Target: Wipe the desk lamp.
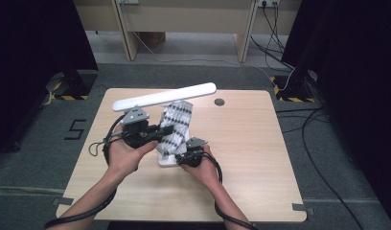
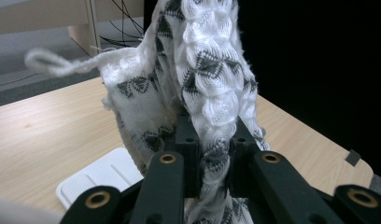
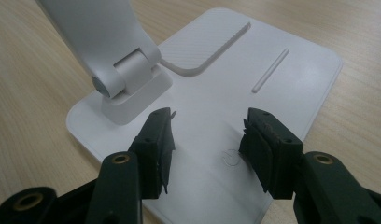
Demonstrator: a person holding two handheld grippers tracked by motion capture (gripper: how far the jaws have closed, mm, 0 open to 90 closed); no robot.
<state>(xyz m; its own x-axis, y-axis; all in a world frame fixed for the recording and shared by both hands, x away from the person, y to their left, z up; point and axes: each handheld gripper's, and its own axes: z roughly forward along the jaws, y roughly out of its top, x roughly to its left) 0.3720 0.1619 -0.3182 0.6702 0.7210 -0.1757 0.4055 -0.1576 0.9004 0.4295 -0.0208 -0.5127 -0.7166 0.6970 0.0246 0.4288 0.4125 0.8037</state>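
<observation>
The white, grey-patterned knitted cloth (image 2: 205,84) is hanging lengthwise along the lamp (image 1: 165,98) at mid-table, the left gripper (image 1: 166,130) pinching it. The right gripper (image 3: 207,140) is hovering with jaws apart over the lamp base (image 3: 282,79).

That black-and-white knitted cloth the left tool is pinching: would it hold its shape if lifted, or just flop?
Probably flop. The knitted cloth bunches into soft folds where the left tool squeezes it, and it drapes over the lamp. It looks light for its size, being loose, airy knit. Its fuzzy texture and loose yarn loop suggest it would snag rather than slip.
</observation>
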